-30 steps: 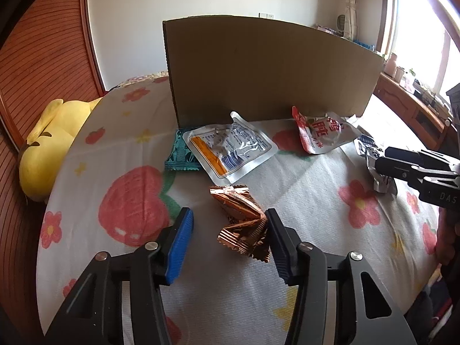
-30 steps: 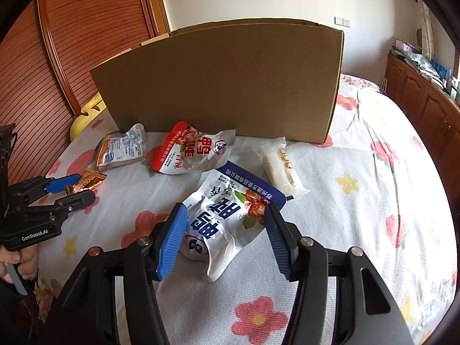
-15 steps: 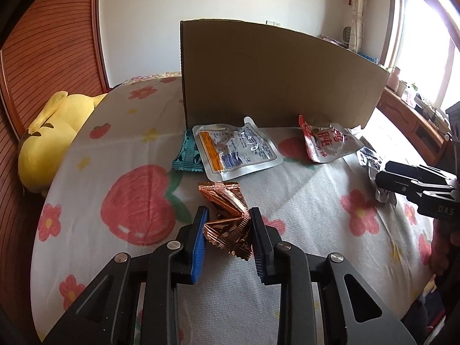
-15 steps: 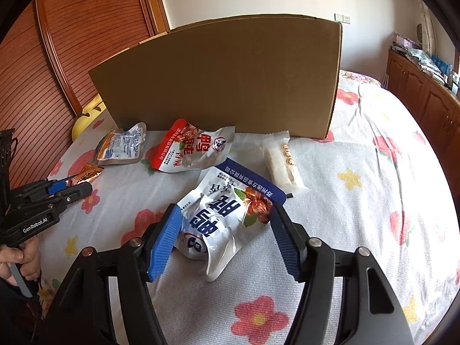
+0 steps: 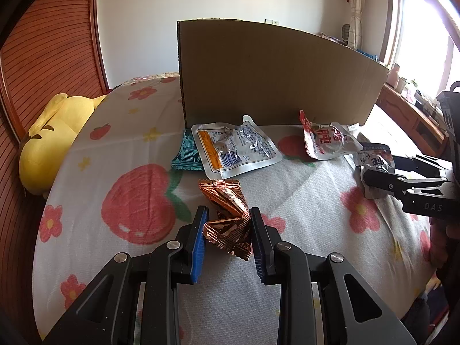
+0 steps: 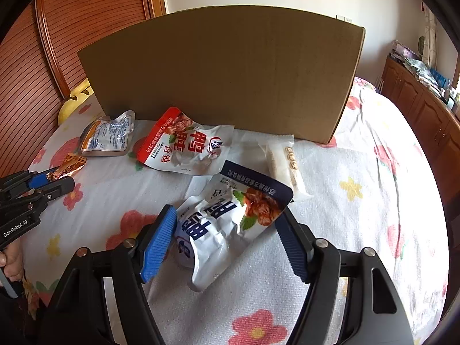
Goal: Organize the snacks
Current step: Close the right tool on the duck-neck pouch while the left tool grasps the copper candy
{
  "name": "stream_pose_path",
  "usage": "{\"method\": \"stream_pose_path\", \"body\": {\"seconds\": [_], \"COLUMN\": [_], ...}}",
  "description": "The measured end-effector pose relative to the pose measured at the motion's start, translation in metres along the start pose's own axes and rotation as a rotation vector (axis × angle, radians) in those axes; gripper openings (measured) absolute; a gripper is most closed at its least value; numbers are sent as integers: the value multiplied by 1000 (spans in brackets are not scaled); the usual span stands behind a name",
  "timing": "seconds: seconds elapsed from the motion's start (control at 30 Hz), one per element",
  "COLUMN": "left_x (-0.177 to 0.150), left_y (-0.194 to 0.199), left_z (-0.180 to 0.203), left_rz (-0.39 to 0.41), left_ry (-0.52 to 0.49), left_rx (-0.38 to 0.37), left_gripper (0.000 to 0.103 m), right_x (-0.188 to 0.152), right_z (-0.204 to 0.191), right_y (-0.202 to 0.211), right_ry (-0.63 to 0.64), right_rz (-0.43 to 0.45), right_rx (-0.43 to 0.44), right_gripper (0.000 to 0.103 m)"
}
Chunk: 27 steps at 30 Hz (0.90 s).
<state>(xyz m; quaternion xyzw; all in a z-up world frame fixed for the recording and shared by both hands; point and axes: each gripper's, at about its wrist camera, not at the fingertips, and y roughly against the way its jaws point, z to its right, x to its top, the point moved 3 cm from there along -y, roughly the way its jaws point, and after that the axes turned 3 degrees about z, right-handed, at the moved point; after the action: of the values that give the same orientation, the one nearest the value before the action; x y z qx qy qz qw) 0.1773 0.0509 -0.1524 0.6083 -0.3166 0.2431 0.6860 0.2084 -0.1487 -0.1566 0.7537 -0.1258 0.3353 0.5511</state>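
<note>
Left gripper (image 5: 227,230): ribbed blue pads pinched on crinkled copper foil wrapper (image 5: 228,218), resting on floral bedsheet (image 5: 302,201).
Right gripper (image 6: 227,238): spread wide around glossy white-and-navy pouch (image 6: 230,221), not gripped.
Cardboard box (image 6: 224,69): upright behind.

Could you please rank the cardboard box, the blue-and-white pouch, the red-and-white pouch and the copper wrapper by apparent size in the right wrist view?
1. cardboard box
2. blue-and-white pouch and red-and-white pouch: unsure, since the blue one lies nearer the camera
3. copper wrapper, partly hidden by the left claw
</note>
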Motion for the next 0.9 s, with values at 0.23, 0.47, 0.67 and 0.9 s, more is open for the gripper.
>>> {"method": "stream_pose_path", "body": {"seconds": [0.23, 0.47, 0.67, 0.9], "left_x": [-1, -3, -2, -2], "left_y": [1, 5, 15, 28], "left_z": [2, -1, -5, 3], "left_rz": [3, -4, -2, 20], "left_ry": [-12, -22, -19, -23], "left_rx": [14, 25, 24, 13], "left_gripper": [29, 29, 29, 29], "right_x": [-2, -5, -6, -8], "right_z": [-2, -4, -4, -3], "right_y": [1, 3, 6, 12], "right_ry": [7, 17, 14, 23], "right_rz": [13, 25, 26, 19], "right_rx": [-4, -6, -9, -6], "right_gripper": [70, 58, 50, 47]}}
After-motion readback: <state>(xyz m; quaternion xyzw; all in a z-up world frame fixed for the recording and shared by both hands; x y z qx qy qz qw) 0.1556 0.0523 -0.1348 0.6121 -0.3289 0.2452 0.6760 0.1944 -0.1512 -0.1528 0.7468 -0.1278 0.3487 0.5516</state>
